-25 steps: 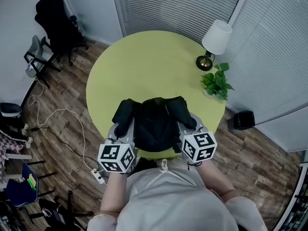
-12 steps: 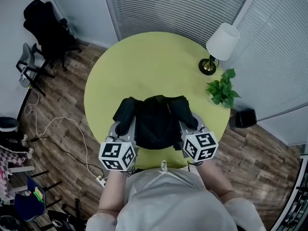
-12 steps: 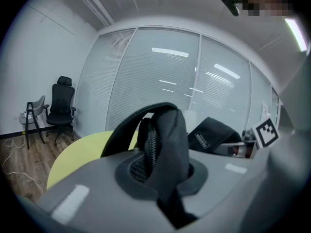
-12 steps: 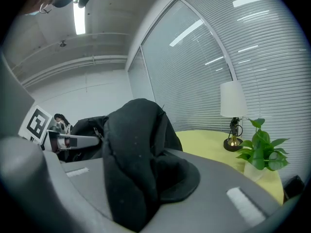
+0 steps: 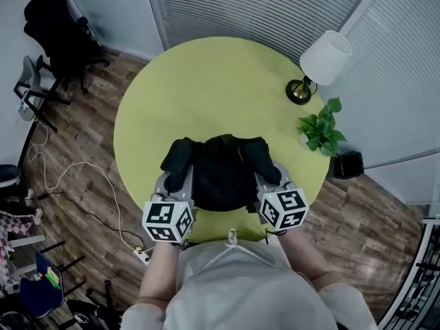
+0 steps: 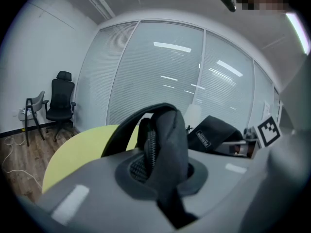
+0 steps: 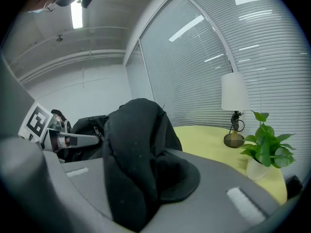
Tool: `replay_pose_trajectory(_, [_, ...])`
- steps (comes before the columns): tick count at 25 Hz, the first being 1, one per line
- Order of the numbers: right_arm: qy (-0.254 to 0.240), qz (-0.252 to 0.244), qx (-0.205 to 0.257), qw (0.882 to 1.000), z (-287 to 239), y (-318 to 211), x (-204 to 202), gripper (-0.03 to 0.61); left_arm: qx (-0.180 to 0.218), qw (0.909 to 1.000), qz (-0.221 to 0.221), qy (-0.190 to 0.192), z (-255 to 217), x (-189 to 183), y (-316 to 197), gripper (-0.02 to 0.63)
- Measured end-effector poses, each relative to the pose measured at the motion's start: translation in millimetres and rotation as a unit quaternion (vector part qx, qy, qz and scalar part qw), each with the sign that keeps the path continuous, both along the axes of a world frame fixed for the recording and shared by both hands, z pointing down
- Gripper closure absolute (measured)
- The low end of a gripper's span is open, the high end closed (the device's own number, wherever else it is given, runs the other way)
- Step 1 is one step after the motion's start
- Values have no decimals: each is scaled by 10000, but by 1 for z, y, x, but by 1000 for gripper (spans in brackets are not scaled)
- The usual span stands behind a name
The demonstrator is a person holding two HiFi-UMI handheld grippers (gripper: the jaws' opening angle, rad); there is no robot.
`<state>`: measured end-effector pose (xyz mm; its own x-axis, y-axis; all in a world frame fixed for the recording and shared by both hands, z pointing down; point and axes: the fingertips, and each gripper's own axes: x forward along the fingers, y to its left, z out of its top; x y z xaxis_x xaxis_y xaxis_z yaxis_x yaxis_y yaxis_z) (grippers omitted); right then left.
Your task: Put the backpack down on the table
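Note:
The black backpack [image 5: 220,174] is over the near edge of the round yellow-green table [image 5: 206,88], between my two grippers. My left gripper [image 5: 173,177] is shut on its left side; in the left gripper view [image 6: 160,178] the jaws pinch a padded black strap with a zipper [image 6: 163,140]. My right gripper [image 5: 269,174] is shut on the right side, and in the right gripper view [image 7: 141,188] a thick fold of black fabric [image 7: 133,140] fills the jaws. I cannot tell whether the pack's bottom touches the tabletop.
A white-shaded lamp [image 5: 323,60] and a small potted plant [image 5: 322,133] stand at the table's right rim. A black office chair [image 5: 58,36] is at the far left. A cable [image 5: 75,177] lies on the wooden floor, and a black bin [image 5: 349,163] is at the right.
Both grippers have carried the backpack a little farther over the table and slightly lower. Both grips have stayed the same.

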<state>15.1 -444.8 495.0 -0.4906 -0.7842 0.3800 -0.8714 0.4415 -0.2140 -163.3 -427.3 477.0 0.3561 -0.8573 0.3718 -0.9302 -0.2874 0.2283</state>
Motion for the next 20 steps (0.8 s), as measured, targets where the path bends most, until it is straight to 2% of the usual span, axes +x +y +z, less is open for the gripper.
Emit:
replay_pose_trajectory(10, [106,22,-171,9998,23,1,1,546,-177,9998,-23,-33,28,-1,-1,582])
replay_pose_trajectory(20, [135,76,-114,9998,31,4,7,545,-36,9998,13,-170,36,-2,1,581])
